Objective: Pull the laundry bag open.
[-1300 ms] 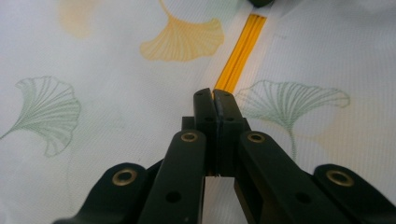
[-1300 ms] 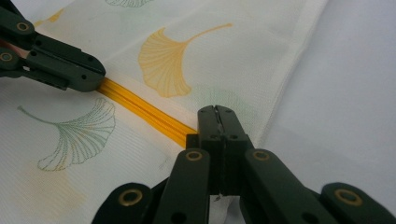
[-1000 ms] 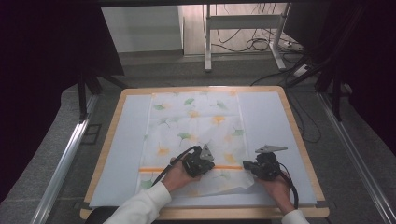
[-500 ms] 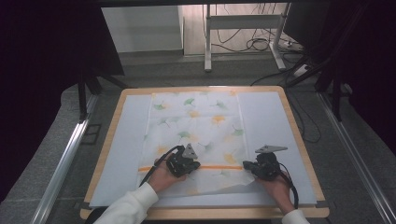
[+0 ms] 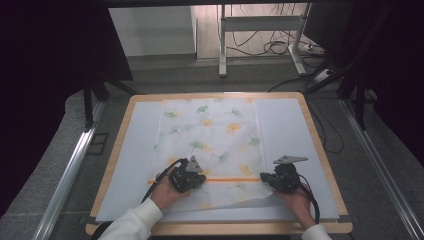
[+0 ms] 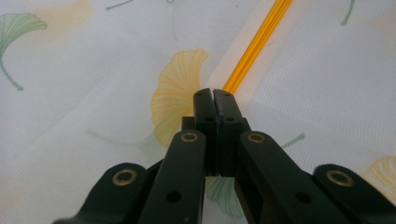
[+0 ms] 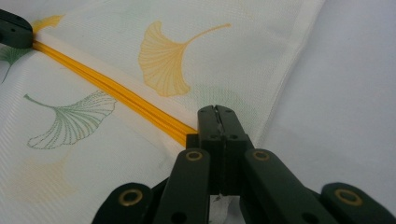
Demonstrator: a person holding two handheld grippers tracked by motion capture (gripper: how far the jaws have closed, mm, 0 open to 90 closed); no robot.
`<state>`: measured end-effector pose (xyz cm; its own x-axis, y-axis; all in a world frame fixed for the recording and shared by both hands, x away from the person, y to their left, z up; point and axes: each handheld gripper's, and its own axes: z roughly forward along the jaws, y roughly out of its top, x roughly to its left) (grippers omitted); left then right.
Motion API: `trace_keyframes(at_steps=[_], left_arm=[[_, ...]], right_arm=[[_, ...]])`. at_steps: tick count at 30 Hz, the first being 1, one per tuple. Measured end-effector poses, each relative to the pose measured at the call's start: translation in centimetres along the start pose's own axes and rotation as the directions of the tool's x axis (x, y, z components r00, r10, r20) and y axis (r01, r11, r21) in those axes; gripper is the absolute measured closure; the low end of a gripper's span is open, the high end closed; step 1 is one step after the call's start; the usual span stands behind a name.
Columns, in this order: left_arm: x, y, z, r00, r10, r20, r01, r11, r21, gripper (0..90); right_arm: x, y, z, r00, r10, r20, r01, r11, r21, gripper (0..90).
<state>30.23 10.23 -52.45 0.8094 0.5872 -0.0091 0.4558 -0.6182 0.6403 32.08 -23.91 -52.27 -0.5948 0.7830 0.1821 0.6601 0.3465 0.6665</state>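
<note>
Here, a leaf-printed cloth [image 5: 210, 145] lies flat on the white sheet [image 5: 285, 130] covering the wooden table [image 5: 320, 150], with an orange stripe [image 5: 230, 179] running across its near part. The left gripper [image 5: 184, 178] sits on the cloth at the stripe's left end, jaws pressed together with nothing visibly between them. The right gripper [image 5: 281, 181] rests at the cloth's right edge beside the stripe's other end, jaws likewise pressed together; whether they pinch fabric cannot be told.
</note>
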Motion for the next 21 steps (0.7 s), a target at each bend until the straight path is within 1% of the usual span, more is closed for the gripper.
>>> trace_keyframes(at_steps=[5, 8, 11, 12, 17, 18, 19, 21], left_arm=[[0.3, -0.4, -0.3, 1.0, -0.009, -0.001, 0.009, 1.0, 0.002, 90.0], [0.6, -0.8, -0.7, 0.9996, -0.029, -0.003, 0.029, 0.9996, 0.002, 90.0], [0.8, -1.0, -0.9, 0.9994, -0.034, -0.004, 0.034, 0.9994, 0.003, 90.0], [0.9, -1.3, -1.1, 0.9991, -0.043, -0.006, 0.043, 0.9991, 0.004, 90.0], [1.3, -1.8, -1.5, 0.9986, -0.051, -0.011, 0.051, 0.9987, 0.007, 90.0], [1.6, -2.1, -1.8, 0.998, -0.063, -0.01, 0.063, 0.998, 0.006, 90.0], [1.6, -2.1, -1.8, 0.998, -0.063, -0.01, 0.063, 0.998, 0.006, 90.0], [1.8, -2.5, -2.1, 0.9968, -0.078, -0.016, 0.078, 0.9969, 0.006, 90.0]], right_arm=[[0.0, 0.0, 0.0, 1.0, 0.001, -0.002, -0.001, 1.0, 0.0, 90.0], [0.0, 0.0, 0.0, 1.0, 0.001, -0.001, -0.001, 1.0, 0.0, 90.0], [0.0, 0.0, 0.0, 1.0, 0.001, -0.001, -0.001, 1.0, -0.001, 90.0], [0.0, 0.0, 0.0, 1.0, 0.002, -0.002, -0.002, 1.0, -0.002, 90.0], [0.0, 0.0, 0.0, 1.0, 0.001, -0.002, -0.001, 1.0, -0.001, 90.0], [0.0, 0.0, 0.0, 1.0, 0.003, -0.001, -0.003, 1.0, -0.002, 90.0], [0.0, 0.0, 0.0, 1.0, 0.003, -0.001, -0.003, 1.0, -0.002, 90.0], [-0.1, 0.0, 0.0, 1.0, 0.006, 0.0, -0.006, 1.0, -0.003, 90.0]])
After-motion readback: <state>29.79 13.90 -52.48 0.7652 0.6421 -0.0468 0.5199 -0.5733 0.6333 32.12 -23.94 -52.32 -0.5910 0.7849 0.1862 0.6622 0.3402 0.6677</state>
